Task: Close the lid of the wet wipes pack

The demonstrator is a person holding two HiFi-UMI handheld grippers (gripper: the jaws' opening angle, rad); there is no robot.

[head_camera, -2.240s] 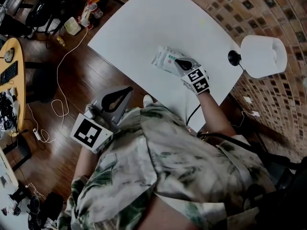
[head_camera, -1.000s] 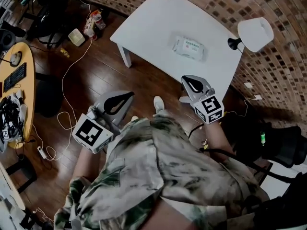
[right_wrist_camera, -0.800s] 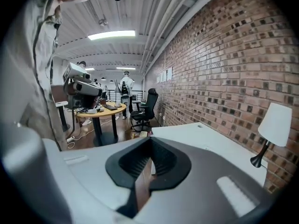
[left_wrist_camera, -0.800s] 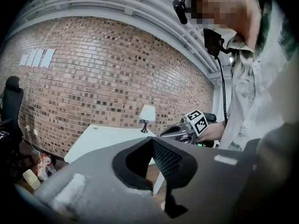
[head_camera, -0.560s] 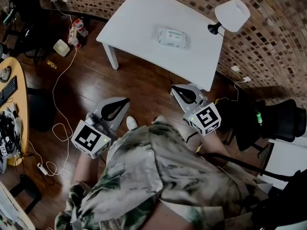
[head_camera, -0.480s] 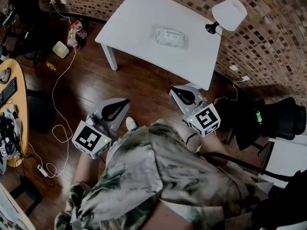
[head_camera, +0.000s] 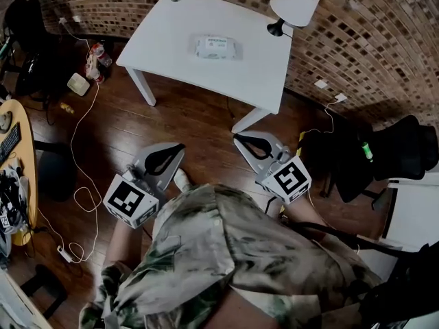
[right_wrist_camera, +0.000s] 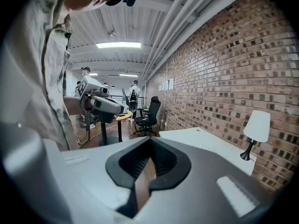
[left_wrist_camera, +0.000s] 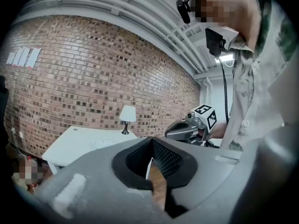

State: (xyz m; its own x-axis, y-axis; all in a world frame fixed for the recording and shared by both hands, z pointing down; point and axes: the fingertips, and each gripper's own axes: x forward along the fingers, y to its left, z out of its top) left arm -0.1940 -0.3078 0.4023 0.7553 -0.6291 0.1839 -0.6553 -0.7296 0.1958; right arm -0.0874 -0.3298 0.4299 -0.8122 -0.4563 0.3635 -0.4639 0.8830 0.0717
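Observation:
The wet wipes pack (head_camera: 216, 47) lies flat on the white table (head_camera: 164, 36), far ahead of me, with nothing touching it. Its lid looks flat against the pack; it is too small to tell more. Both grippers hang over the wooden floor, well short of the table. My left gripper (head_camera: 181, 146) is shut and empty, its tips meeting (left_wrist_camera: 152, 140). My right gripper (head_camera: 236, 138) is also shut and empty (right_wrist_camera: 150, 140). The pack shows faintly on the table in the left gripper view (left_wrist_camera: 104, 143).
A white lamp (head_camera: 293, 2) stands at the table's far right corner by the brick wall. A black office chair (head_camera: 405, 155) is to the right. Cables (head_camera: 81, 184), floor clutter (head_camera: 77, 83) and a yellow desk (head_camera: 8, 142) lie to the left.
The right gripper has come off the wipes pack and drawn back. The person has stepped away from the table, so the pack now lies far ahead. Both grippers are held low near the body.

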